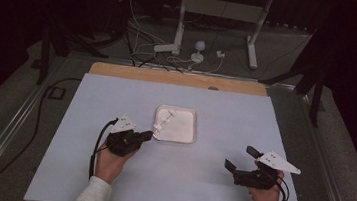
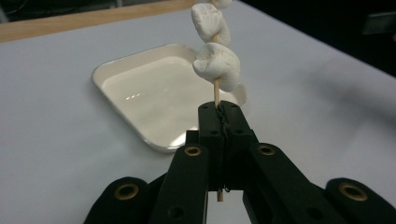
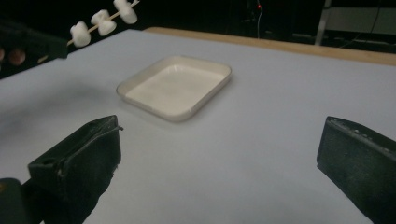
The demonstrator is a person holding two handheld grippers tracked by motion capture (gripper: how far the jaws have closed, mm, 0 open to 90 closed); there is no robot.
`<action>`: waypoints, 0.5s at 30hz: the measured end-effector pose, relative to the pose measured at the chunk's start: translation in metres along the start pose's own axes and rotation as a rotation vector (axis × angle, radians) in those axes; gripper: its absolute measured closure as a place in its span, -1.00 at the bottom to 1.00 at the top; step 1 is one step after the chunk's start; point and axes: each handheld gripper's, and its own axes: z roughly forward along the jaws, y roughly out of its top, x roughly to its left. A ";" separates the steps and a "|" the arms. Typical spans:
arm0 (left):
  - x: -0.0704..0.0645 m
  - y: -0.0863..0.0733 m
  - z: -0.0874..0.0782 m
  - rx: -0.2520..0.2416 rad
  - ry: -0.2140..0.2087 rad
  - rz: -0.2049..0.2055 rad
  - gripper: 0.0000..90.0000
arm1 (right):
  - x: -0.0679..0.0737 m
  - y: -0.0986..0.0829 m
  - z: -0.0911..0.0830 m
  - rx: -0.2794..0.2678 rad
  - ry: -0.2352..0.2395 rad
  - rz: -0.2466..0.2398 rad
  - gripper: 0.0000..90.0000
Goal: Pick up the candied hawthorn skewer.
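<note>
- My left claw (image 2: 219, 109) clamps the thin wooden skewer of white marshmallows (image 2: 215, 60), long axis slanting up over the shallow white square tray (image 1: 189, 132).
- My right claw (image 1: 242, 157), jaws apart, sits farther off.

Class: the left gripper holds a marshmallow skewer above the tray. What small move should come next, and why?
Probably lower the skewer into the tray: the left gripper is shut on its stick, the marshmallows hang over the tray, and the right gripper waits open, apart.

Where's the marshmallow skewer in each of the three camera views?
High view: marshmallow skewer at centre, over the tray's left part.
Left gripper view: upper centre, rising from the shut left gripper.
Right gripper view: top left.
Shared landmark: the white tray.
</note>
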 end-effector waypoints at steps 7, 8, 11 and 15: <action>-0.007 -0.002 -0.007 -0.044 -0.022 0.018 1.00 | 0.006 0.026 0.017 -0.018 0.055 0.041 -1.00; -0.007 -0.003 -0.008 -0.054 -0.029 0.014 1.00 | 0.008 0.031 0.020 -0.013 0.061 0.039 -1.00; -0.008 -0.004 -0.009 -0.066 -0.035 0.018 1.00 | 0.016 0.050 0.034 0.013 0.087 0.025 -1.00; -0.008 -0.004 -0.010 -0.078 -0.042 0.022 1.00 | 0.022 0.063 0.044 0.019 0.105 0.024 -1.00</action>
